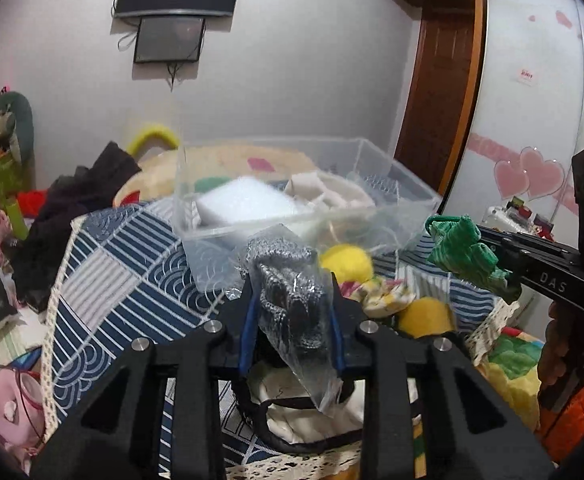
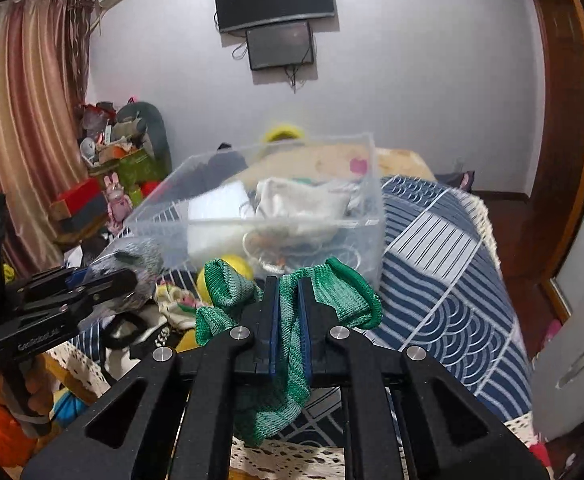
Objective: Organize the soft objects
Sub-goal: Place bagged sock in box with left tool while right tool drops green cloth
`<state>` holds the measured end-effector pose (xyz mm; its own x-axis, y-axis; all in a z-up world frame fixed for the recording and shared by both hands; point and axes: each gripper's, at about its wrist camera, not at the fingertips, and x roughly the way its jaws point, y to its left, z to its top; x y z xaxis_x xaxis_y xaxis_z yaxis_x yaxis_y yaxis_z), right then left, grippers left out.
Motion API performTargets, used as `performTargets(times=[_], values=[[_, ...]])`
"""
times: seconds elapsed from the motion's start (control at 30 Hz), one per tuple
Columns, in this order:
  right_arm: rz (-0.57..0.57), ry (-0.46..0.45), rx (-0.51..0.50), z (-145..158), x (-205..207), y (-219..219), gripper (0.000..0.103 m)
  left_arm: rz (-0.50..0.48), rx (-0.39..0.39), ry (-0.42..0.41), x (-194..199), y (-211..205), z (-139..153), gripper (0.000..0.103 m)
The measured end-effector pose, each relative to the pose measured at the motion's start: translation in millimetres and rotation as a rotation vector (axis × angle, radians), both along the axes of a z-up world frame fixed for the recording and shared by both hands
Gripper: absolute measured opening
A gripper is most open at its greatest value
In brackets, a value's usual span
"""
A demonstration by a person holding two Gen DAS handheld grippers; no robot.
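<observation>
Quilted blue patchwork cover (image 2: 444, 248), clear plastic bin (image 1: 396, 184), bagged grey knit (image 1: 292, 292), green knit (image 2: 292, 320)

White letters "DAS" run along the black body of the right gripper (image 1: 488, 250), at three o'clock in the left wrist view. At nine o'clock in the right wrist view, the left gripper (image 2: 131, 276) carries pale lettering that begins "Gen"; the rest is too blurred to read.
</observation>
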<state>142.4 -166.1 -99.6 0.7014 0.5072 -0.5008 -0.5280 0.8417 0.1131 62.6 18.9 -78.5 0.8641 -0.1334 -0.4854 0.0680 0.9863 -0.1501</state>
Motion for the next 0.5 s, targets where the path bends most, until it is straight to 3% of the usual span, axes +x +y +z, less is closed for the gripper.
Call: performTargets(times=[0.5], values=[[-0.026, -0.179, 0.052, 48.5, 5.1, 3.7, 0.008, 0.061, 0.014, -0.159, 11.9, 15.3, 50.2, 0.030]])
